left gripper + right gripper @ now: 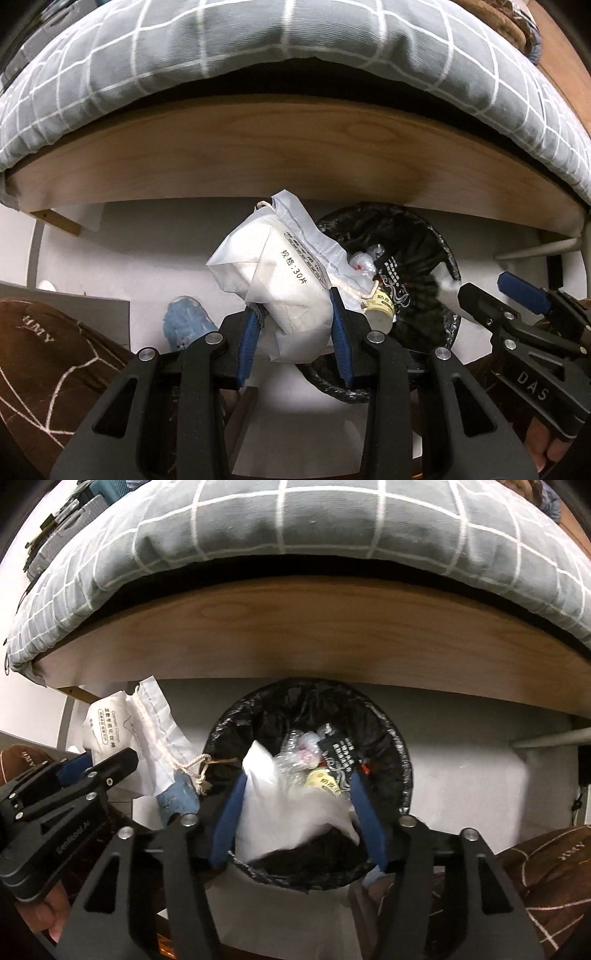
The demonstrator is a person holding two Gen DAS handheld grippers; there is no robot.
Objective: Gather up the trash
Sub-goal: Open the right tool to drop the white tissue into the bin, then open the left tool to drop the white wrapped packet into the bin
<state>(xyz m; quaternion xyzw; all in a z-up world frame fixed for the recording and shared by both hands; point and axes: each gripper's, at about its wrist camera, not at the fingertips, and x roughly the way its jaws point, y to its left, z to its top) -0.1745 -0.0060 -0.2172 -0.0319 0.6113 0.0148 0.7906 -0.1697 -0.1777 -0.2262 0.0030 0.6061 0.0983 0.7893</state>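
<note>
Trash is gathering in the black-lined bin (388, 738) directly below the right gripper (299, 819), whose jaws are standing spread around a limp white plastic bag (266, 805) without pinching it. The left gripper (295, 332) is pinching a white drawstring cotton-pad pouch (280, 280), hanging beside the bin's rim. Both look light, soft and crushable; the pouch probably holds best across its bunched middle. Its print is reading "30" with Chinese characters, and "Cosmetic Cotton" in the right view.
</note>
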